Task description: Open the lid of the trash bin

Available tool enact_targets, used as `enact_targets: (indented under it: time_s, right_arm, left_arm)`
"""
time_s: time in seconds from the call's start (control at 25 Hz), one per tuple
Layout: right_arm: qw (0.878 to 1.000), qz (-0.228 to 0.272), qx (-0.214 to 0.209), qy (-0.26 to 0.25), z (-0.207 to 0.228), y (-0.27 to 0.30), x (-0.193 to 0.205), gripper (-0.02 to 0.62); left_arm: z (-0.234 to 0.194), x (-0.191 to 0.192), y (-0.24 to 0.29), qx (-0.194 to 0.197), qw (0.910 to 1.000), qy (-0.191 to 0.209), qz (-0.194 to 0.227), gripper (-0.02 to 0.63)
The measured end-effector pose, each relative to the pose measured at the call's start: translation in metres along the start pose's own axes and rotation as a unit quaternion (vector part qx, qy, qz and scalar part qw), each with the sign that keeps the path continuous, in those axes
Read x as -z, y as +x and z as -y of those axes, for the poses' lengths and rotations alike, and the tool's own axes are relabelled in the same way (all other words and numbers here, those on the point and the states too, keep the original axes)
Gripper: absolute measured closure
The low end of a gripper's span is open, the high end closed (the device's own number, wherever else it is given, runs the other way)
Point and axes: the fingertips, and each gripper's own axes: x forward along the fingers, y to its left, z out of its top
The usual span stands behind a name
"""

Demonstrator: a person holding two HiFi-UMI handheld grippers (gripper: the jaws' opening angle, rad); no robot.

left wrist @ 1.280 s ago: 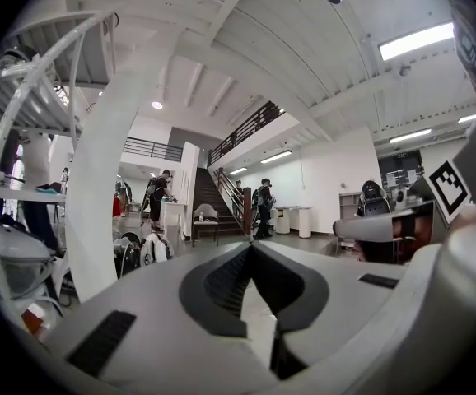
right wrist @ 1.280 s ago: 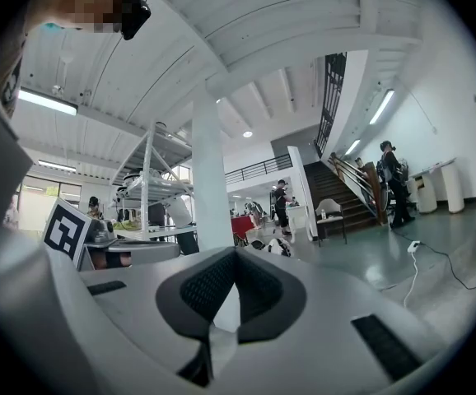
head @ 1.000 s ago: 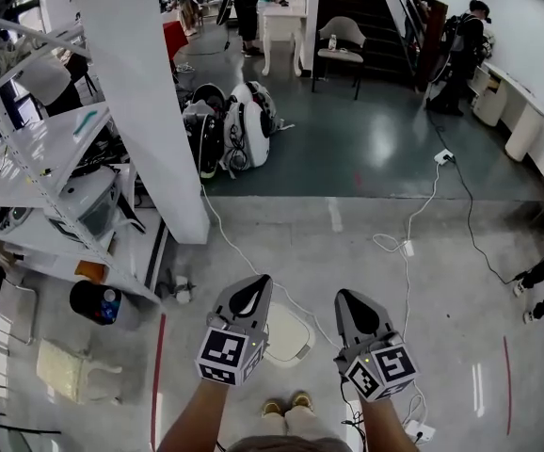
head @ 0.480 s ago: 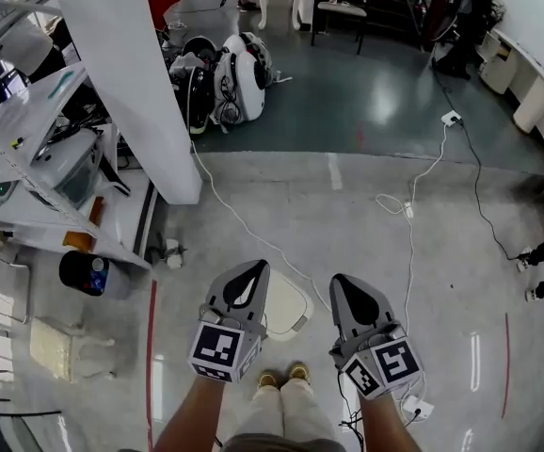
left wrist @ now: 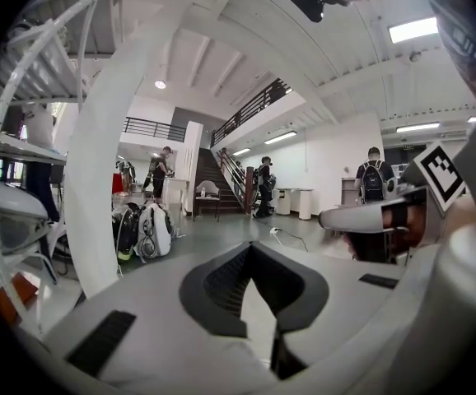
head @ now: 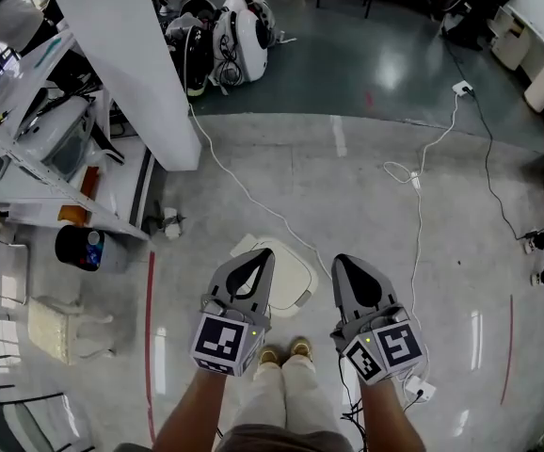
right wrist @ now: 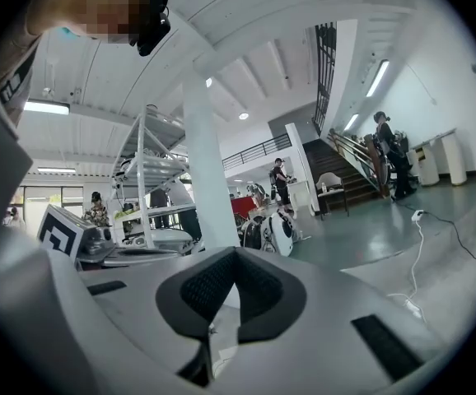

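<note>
A white trash bin (head: 294, 276) with its lid down stands on the floor just ahead of the person's shoes (head: 283, 353). In the head view my left gripper (head: 255, 257) hangs above the bin's left part and hides some of it. My right gripper (head: 345, 264) hangs just right of the bin. Both are shut with nothing between the jaws, and neither touches the bin. The left gripper (left wrist: 251, 249) in its own view points out across the hall. In the right gripper view, the right gripper (right wrist: 236, 255) does the same, and the bin does not show in either.
A white pillar (head: 131, 64) and a metal shelving rack (head: 27, 149) stand to the left, with a black bucket (head: 76, 249) and a pale stool (head: 60, 332) below them. White cables (head: 415, 217) cross the floor to a power strip (head: 419, 389). Bags (head: 225, 31) lie farther back.
The head view has tipped further down, so the bin sits higher in the picture and shows more of its lid. Both grippers stay shut, side by side.
</note>
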Motion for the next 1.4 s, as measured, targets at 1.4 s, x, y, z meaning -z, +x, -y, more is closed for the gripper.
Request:
enact_targets:
  time_s: [1.4]
  right_arm:
    - [0.892, -0.442, 0.064, 0.071, 0.078, 0.009, 0.492, 0.566]
  left_arm:
    - [0.017, 0.164, -0.003, 0.017, 0.9926, -0.047, -0.111, 0.600]
